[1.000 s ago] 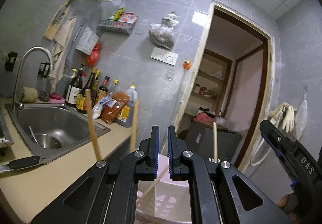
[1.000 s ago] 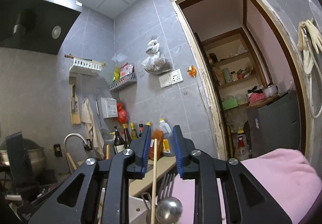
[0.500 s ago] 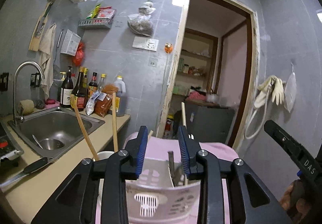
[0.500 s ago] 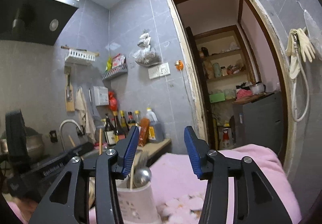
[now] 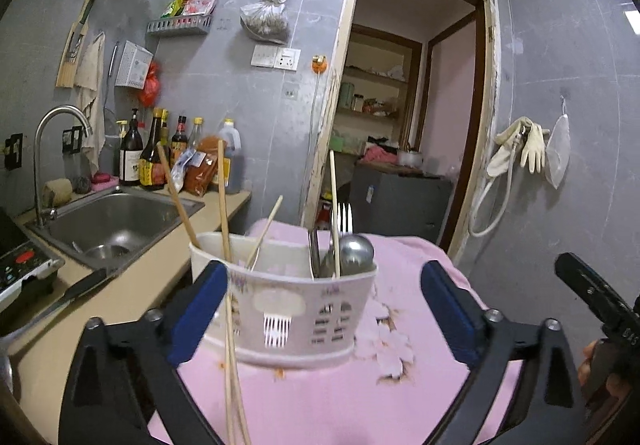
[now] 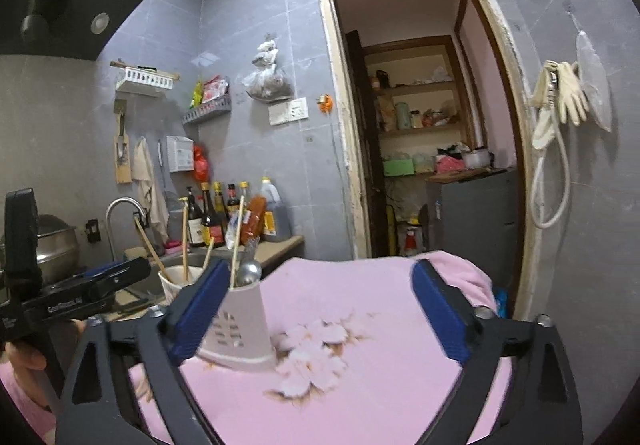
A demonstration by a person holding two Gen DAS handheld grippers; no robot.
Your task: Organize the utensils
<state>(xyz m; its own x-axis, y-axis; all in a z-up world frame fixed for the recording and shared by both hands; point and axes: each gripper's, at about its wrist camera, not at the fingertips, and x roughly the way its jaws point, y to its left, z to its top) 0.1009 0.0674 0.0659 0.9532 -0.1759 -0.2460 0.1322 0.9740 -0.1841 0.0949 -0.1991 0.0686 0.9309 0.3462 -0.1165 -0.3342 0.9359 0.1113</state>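
Note:
A white slotted utensil holder [image 5: 296, 309] stands on a pink flowered cloth [image 5: 360, 397]. Several wooden chopsticks [image 5: 176, 197] lean in its left compartment. A fork [image 5: 344, 215], a steel spoon [image 5: 354, 255] and one more chopstick stand in the right one. My left gripper [image 5: 324, 309] faces the holder with its jaws opening wide, and the pads press on nothing. Thin chopsticks [image 5: 232, 373] run down in front of the holder by the left finger. My right gripper [image 6: 320, 311] is also opening, empty, with the holder [image 6: 240, 329] just past its left finger.
On the left, a beige counter [image 5: 120, 301] carries a steel sink [image 5: 116, 221] with a tap, sauce bottles [image 5: 152, 161], a knife [image 5: 80, 289] and a cooker [image 5: 20, 269]. A doorway [image 5: 408, 117] opens behind. Gloves [image 5: 524, 145] hang on the right wall.
Both grippers went from nearly shut to wide open and drew back from the holder. The chopstick seen between the right jaws earlier now stands in the holder.

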